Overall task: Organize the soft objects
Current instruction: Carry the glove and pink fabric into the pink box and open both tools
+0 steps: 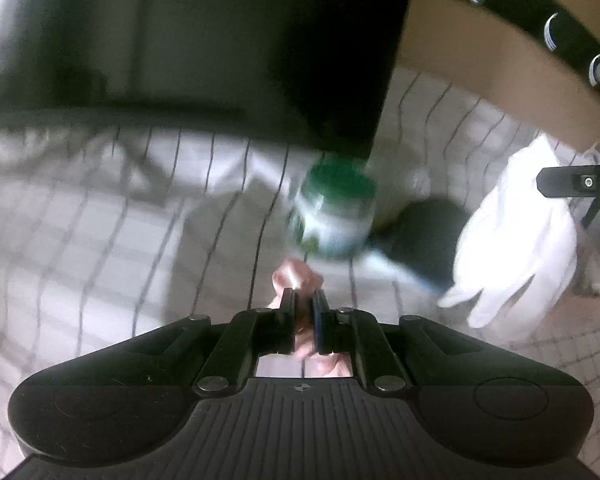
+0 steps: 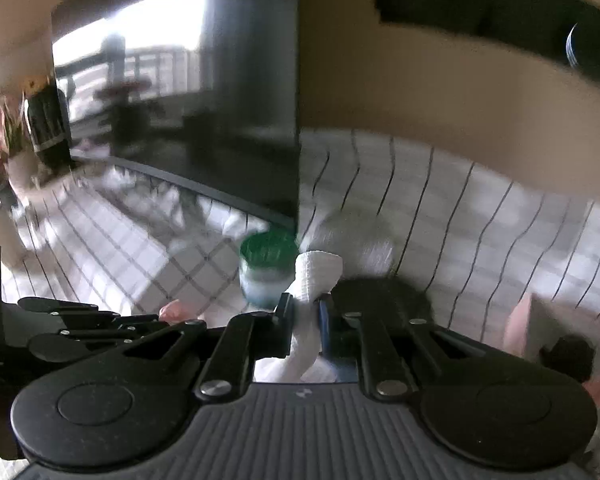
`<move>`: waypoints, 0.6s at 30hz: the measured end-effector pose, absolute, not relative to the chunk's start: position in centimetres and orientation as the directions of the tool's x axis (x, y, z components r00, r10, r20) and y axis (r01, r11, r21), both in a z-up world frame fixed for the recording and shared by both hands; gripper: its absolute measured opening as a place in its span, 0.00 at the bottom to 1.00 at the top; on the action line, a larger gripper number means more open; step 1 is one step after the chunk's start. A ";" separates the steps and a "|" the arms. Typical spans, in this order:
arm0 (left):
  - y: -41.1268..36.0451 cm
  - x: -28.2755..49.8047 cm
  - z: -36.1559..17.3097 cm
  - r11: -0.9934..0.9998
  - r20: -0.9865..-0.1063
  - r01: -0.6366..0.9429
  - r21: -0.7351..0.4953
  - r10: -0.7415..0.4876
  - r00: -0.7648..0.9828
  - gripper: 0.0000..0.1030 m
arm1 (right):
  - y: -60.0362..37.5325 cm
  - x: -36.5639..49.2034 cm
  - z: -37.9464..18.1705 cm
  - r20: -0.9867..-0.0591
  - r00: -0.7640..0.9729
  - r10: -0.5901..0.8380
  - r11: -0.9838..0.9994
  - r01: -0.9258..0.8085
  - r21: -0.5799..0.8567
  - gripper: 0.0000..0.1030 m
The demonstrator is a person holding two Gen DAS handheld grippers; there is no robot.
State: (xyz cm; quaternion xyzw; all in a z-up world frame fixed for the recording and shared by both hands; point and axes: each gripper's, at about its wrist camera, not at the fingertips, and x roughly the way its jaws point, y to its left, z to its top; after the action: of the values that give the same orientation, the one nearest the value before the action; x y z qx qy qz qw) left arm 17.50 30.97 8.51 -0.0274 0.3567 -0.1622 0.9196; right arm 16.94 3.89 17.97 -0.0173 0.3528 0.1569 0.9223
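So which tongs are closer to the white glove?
Right. The right tongs are shut on the white glove itself, so it hangs from them. The left tongs are off to the side, pinching a small pink thing instead.

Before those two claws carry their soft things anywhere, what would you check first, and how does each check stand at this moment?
1. Left gripper has a firm hold: ok, jaws shut on a pink soft item.
2. Right gripper has a firm hold: ok, jaws shut on a white glove, which hangs from it in the left wrist view.
3. Both items lifted off the checked cloth: cannot tell for the pink one; the glove hangs free.
4. Green-lidded jar clear of the path: not ok, it stands just ahead of both grippers.
5. Dark round item beside the jar out of the way: cannot tell, blurred.
6. Drop-off place visible: cannot tell.
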 end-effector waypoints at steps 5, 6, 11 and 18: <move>28.9 18.6 12.9 0.942 -0.577 0.318 -0.107 -0.319 0.752 0.10 | 1.3 17.4 21.4 -0.592 0.762 0.262 0.958 -0.281 0.062 0.13; 28.4 18.9 13.6 0.941 -0.564 0.326 -0.094 -0.320 0.761 0.10 | 0.6 17.5 22.1 -0.578 0.777 0.249 0.962 -0.269 0.053 0.13; 24.9 20.3 17.2 0.927 -0.509 0.364 -0.089 -0.356 0.784 0.10 | -3.9 16.8 24.8 -0.513 0.837 0.190 0.980 -0.196 0.044 0.13; 16.0 20.3 20.9 0.844 -0.461 0.529 -0.094 -0.507 0.728 0.10 | -12.7 14.2 26.5 -0.464 0.884 0.059 0.998 -0.043 0.043 0.13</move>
State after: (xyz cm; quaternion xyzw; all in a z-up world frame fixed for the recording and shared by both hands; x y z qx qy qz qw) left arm 20.27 16.02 20.88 0.0221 0.2416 -0.2787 0.9292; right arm 14.16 -12.67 26.49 0.0158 0.2397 0.0263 0.9704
